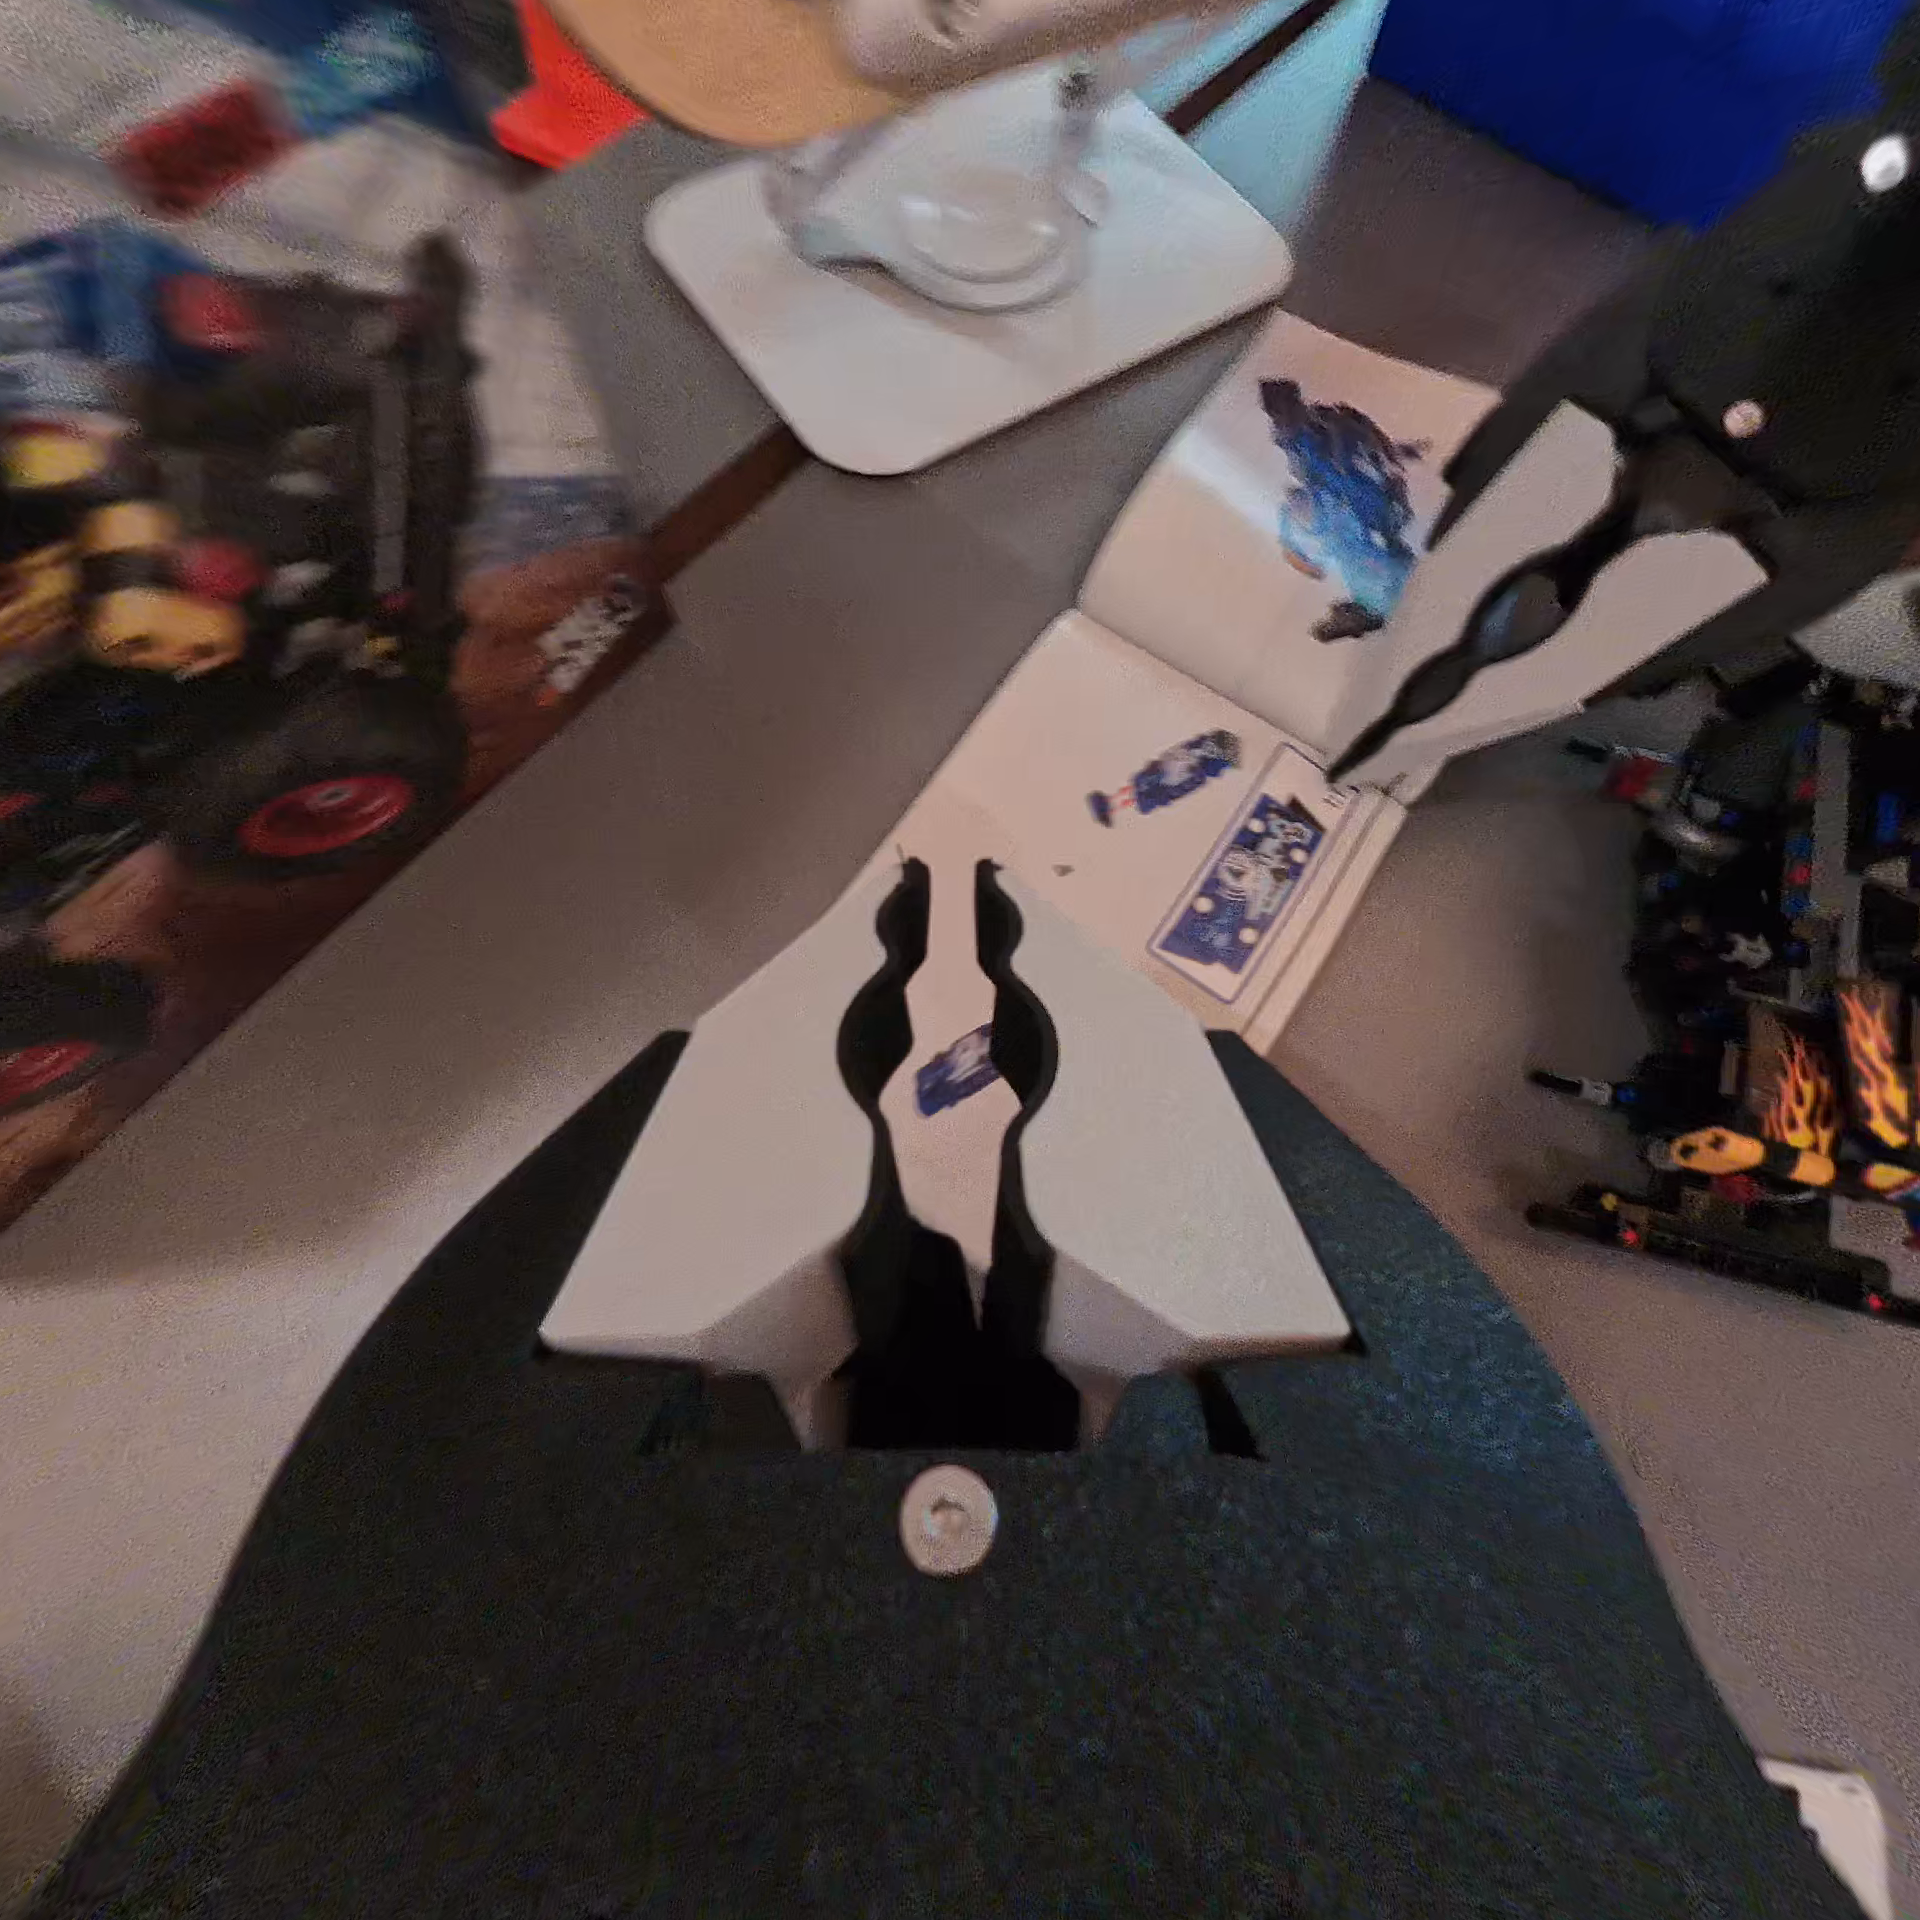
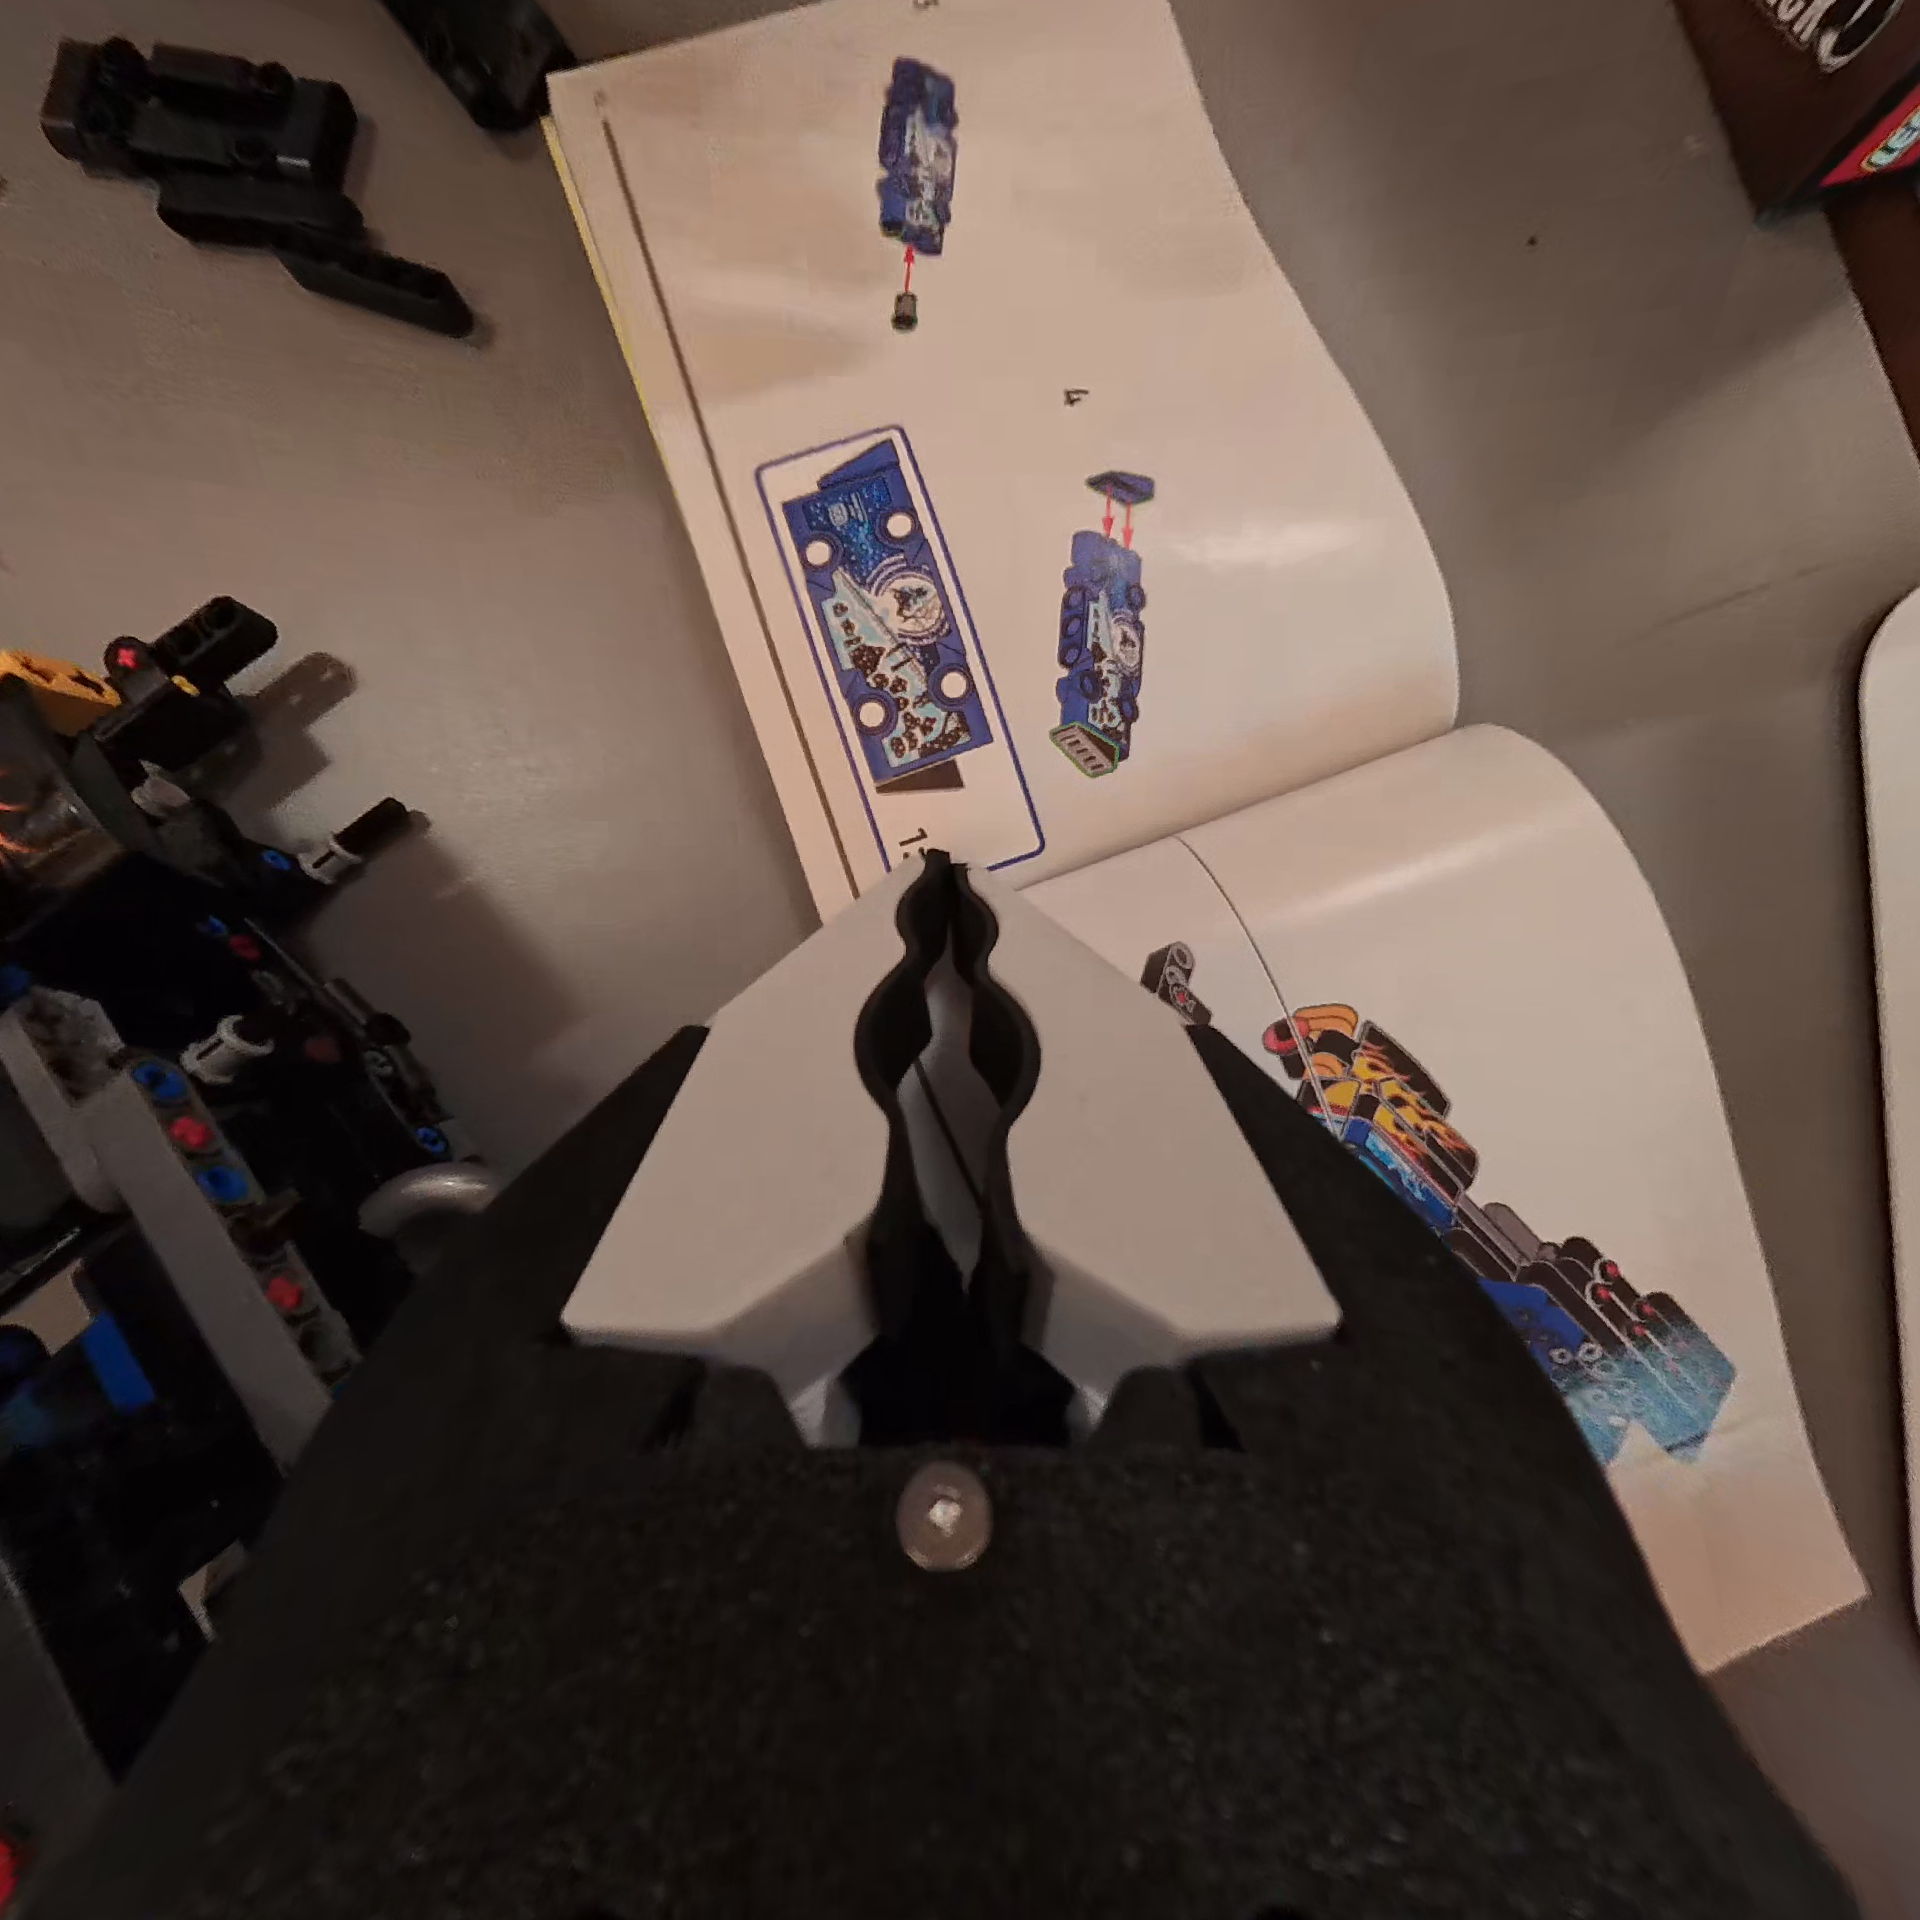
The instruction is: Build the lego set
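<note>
An open instruction booklet (image 1: 1039, 748) lies on the grey table and fills the right wrist view (image 2: 1195, 312). My left gripper (image 1: 951, 873) hovers over its near page with the jaws a little apart and nothing between them. My right gripper (image 2: 940, 862) is shut, its tips touching the booklet near the spine. It also shows in the left wrist view (image 1: 1345, 769). I cannot tell whether a page is pinched. The partly built black, blue and flame-printed Lego model (image 1: 1766, 987) stands right of the booklet, and at the left of the right wrist view (image 2: 156, 1039).
The Lego box (image 1: 260, 623) with a truck picture lies at the left; its corner shows in the right wrist view (image 2: 1849, 104). A white square base (image 1: 935, 343) with a clear object stands at the back. Loose black Lego pieces (image 2: 239, 166) lie beyond the model. Some 15 cm of space lies between my two pairs of fingers.
</note>
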